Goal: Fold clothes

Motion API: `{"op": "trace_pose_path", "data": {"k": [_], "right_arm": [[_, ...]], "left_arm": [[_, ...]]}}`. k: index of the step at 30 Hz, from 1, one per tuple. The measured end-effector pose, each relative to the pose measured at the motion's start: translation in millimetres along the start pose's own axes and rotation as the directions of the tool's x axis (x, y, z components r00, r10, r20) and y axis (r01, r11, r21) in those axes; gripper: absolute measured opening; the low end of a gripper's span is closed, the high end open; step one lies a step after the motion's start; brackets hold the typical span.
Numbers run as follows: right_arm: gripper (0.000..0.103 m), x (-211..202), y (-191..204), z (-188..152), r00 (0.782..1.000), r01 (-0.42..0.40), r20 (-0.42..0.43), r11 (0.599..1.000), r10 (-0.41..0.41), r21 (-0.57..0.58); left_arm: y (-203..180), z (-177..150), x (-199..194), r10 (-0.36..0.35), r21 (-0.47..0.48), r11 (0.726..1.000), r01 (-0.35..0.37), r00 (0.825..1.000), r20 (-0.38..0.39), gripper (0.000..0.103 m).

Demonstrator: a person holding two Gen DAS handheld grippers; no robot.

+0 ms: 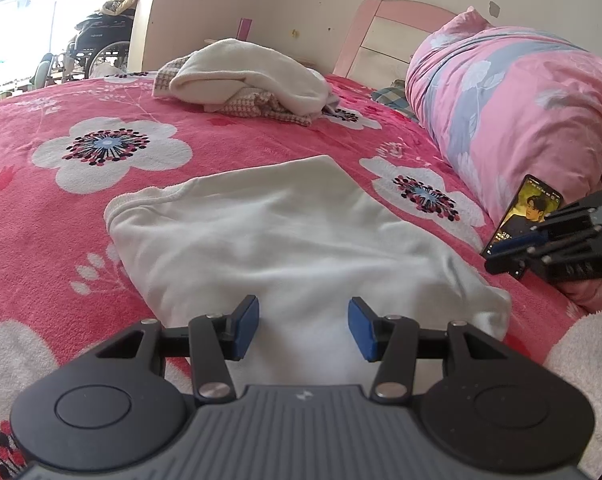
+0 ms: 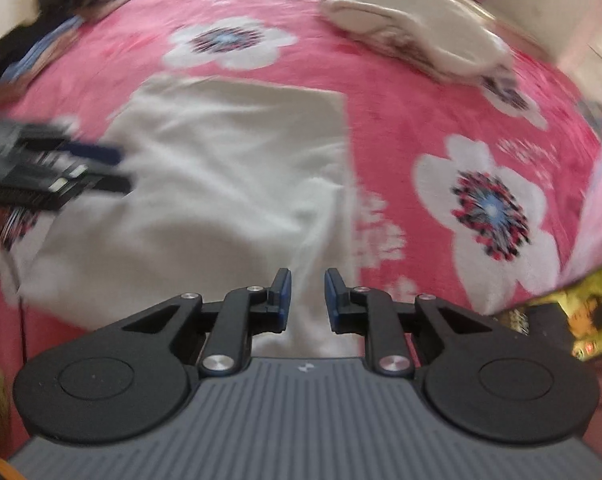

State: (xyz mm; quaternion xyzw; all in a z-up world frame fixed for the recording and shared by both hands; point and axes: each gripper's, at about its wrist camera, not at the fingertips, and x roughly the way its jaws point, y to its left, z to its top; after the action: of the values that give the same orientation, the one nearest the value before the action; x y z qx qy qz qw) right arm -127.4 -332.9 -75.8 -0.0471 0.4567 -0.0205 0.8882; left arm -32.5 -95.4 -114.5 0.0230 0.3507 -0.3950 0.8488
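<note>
A soft white cotton garment [image 1: 277, 236] lies flat on the bed, on top of a fuzzy pink blanket with big white flowers [image 1: 113, 148]. It is folded into a neat block shape, with a ribbed edge at its far left corner. Its near right corner is a bit bunched up.

The left gripper [image 1: 303, 326] hangs just over the near edge of the white garment. Its two blue fingers [image 1: 247, 326] are spread wide apart, and nothing is between them. In the right wrist view the left gripper [image 2: 119, 170] shows at the left side, over the left part of the garment [image 2: 229, 168], but it is blurry there.

The right gripper [image 2: 305, 300] is over the near right side of the garment, close to its right edge. Its blue fingers are apart with a small gap, holding nothing. In the left wrist view it pokes in from the right [image 1: 513, 252], in front of a lit phone [image 1: 521, 216] that leans on a rolled pink and blue quilt [image 1: 513, 100].

Farther back on the blanket sits a heap of cream and checked clothes [image 1: 249, 76]. A pink headboard [image 1: 385, 36] stands by the wall, and a wheelchair [image 1: 97, 44] is by the bright window.
</note>
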Motion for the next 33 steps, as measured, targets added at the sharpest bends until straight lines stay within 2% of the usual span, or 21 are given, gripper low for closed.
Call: {"op": "trace_pose_path", "data": {"k": [3, 6, 13, 17, 26, 27, 29, 33], "right_arm": [[0.017, 13.4, -8.4, -2.4, 0.999, 0.003, -0.046, 1.0, -0.003, -0.002], [0.017, 25.8, -3.8, -10.6, 0.995, -0.036, -0.09, 0.998, 0.032, -0.042], [0.017, 36.3, 0.0, -8.7, 0.991, -0.066, -0.125, 0.992, 0.052, -0.107], [0.018, 42.6, -7.4, -7.1, 0.983, -0.12, -0.156, 0.986, 0.101, -0.119], [0.021, 61.5, -33.2, -6.0, 0.948, -0.239, -0.218, 0.971, 0.23, -0.015], [0.021, 61.3, -32.4, -6.2, 0.947, -0.241, -0.221, 0.97, 0.232, -0.013], [0.007, 60.1, -29.1, -5.8, 0.946, -0.243, -0.224, 0.97, 0.233, -0.017], [0.005, 44.8, -10.9, -4.2, 0.977, -0.147, -0.171, 0.984, 0.128, -0.102]], "left_arm": [[-0.1, -0.4, 0.2, 0.0, 0.002, 1.0, 0.0, 1.0, -0.001, 0.051], [0.4, -0.6, 0.5, -0.001, 0.003, 1.0, 0.001, 1.0, -0.002, 0.051], [0.5, -0.2, 3.3, -0.002, 0.002, 1.0, 0.002, 1.0, -0.007, 0.051], [0.4, -0.4, 5.0, -0.002, 0.005, 1.0, 0.002, 1.0, -0.009, 0.051], [-0.6, -0.8, 7.2, 0.002, 0.01, 1.0, -0.002, 1.0, -0.01, 0.052], [-0.7, -0.8, 7.5, 0.002, 0.01, 1.0, -0.002, 1.0, -0.01, 0.052], [-0.5, -0.9, 7.8, 0.003, 0.01, 1.0, -0.003, 1.0, -0.01, 0.052], [-0.9, -1.2, 8.4, 0.005, 0.012, 1.0, -0.005, 1.0, -0.012, 0.052]]}}
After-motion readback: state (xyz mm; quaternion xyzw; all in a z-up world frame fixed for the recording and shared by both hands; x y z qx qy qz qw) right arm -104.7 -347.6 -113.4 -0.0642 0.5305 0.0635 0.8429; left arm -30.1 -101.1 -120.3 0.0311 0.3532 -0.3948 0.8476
